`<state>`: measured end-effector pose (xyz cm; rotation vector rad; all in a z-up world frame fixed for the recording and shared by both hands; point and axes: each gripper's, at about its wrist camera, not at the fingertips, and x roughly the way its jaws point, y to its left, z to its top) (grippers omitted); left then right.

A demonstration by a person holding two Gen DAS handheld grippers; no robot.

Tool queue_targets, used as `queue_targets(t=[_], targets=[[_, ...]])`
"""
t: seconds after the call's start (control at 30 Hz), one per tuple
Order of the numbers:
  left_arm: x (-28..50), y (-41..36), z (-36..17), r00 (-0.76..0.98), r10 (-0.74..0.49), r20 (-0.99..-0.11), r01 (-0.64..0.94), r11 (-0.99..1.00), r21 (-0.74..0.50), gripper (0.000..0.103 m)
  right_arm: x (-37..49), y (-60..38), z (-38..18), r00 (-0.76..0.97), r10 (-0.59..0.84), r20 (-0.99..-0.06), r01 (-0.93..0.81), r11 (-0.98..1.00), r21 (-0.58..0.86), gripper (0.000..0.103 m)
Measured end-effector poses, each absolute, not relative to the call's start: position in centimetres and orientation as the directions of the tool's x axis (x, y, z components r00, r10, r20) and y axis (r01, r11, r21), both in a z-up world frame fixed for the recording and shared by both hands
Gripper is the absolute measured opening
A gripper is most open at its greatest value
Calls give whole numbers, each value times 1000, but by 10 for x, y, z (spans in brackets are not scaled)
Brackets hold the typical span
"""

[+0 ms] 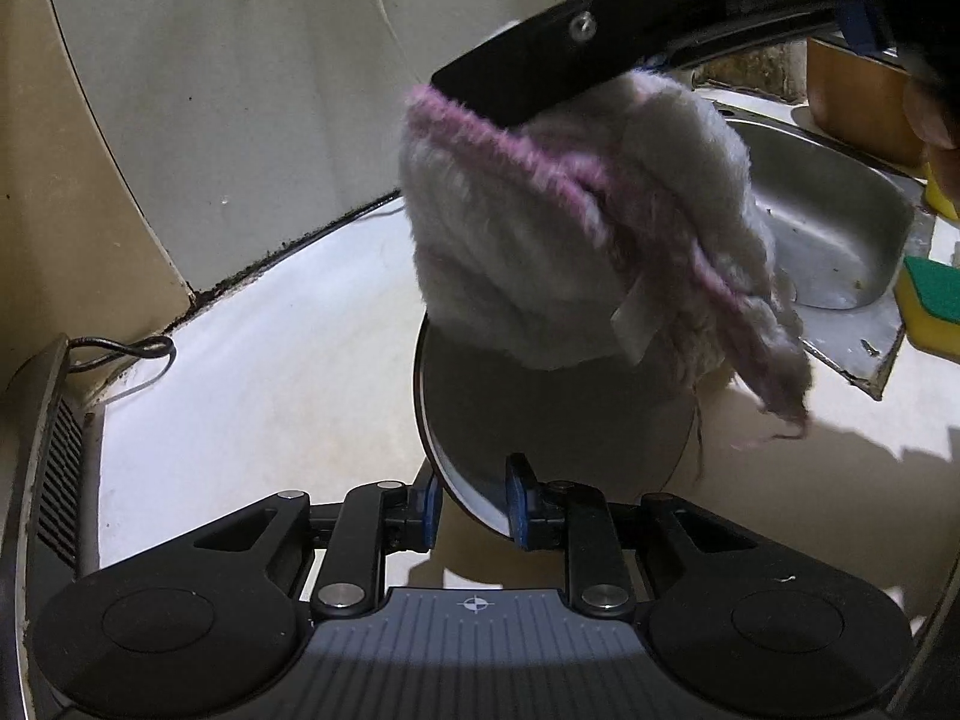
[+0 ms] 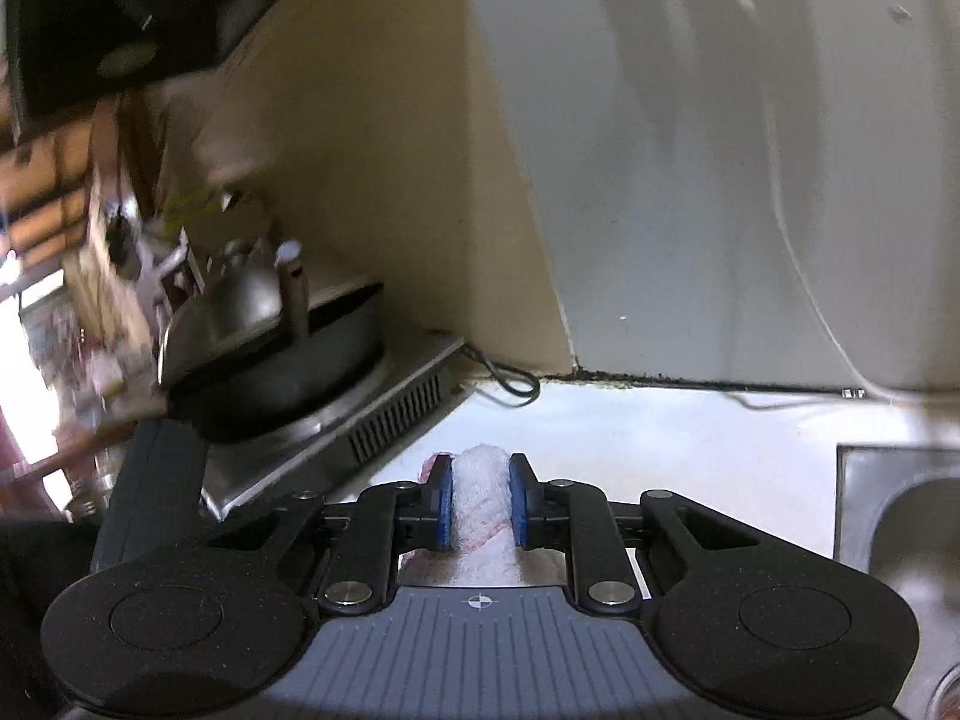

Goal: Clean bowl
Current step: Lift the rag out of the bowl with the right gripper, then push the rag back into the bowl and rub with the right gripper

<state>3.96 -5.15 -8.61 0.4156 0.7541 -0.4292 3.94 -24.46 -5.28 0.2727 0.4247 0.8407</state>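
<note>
In the left wrist view my left gripper (image 1: 474,504) is shut on the rim of a dark metal bowl (image 1: 540,426), which it holds tilted above the white counter. A fluffy white cloth with pink stripes (image 1: 564,228) hangs over the bowl's far side and hides its upper part. The right gripper's black finger comes in from the upper right and presses on the top of that cloth. In the right wrist view my right gripper (image 2: 480,504) is shut on the white cloth (image 2: 483,492), bunched between its blue pads. The bowl is not seen in that view.
A steel sink (image 1: 834,222) lies at the right, with a yellow-green sponge (image 1: 930,306) on its edge and a hand at the far right. A stove with a lidded pan (image 2: 270,354) stands at the left, and a black cable (image 2: 510,378) lies by the wall. White counter (image 1: 270,372) spreads below.
</note>
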Motion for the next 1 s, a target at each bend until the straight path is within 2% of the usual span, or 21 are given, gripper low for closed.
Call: queue_targets(t=[0.07,0.1,0.17,0.3,0.37,0.43,0.5,0.57,0.67,0.77,0.83,0.9,1.0], targets=[[41,-51,-87,652,-217,-726,510,835,208,25,43,-254,-51,593,774,-221,-649,622,438,19],[41,-52,-87,651,-217,-728,512,833,209,24,45,-269,-45,595,792,-135,-651,573,498,19],[40,-54,-87,652,-218,-726,520,826,218,24,45,-282,-31,608,792,-51,-661,541,521,19],[38,-58,-86,655,-219,-723,533,812,238,24,46,-265,-15,620,765,-174,-692,638,338,19],[39,-58,-86,654,-219,-724,536,809,240,24,45,-248,-26,579,770,-268,-716,637,285,19],[39,-58,-85,652,-220,-725,535,811,235,24,35,-240,-43,577,748,-327,-725,654,215,25],[39,-57,-85,651,-222,-726,533,814,230,24,24,-237,-60,618,696,-365,-703,697,139,47],[41,-56,-85,649,-224,-727,533,816,225,24,9,-239,-85,660,621,-423,-662,747,63,63],[43,-54,-85,641,-230,-732,534,819,210,24,-3,-242,-101,653,609,-451,-647,758,87,66],[44,-53,-84,636,-234,-735,533,822,199,24,-20,-236,-109,553,694,-460,-750,656,88,66],[44,-52,-84,636,-239,-734,535,822,196,24,-28,-221,-110,512,700,-498,-809,587,-7,66],[43,-51,-84,636,-245,-732,537,822,191,24,-27,-201,-116,550,636,-542,-804,577,-139,66],[42,-50,-84,631,-270,-727,540,826,163,24,-17,-181,-127,582,577,-573,-790,567,-233,67]])
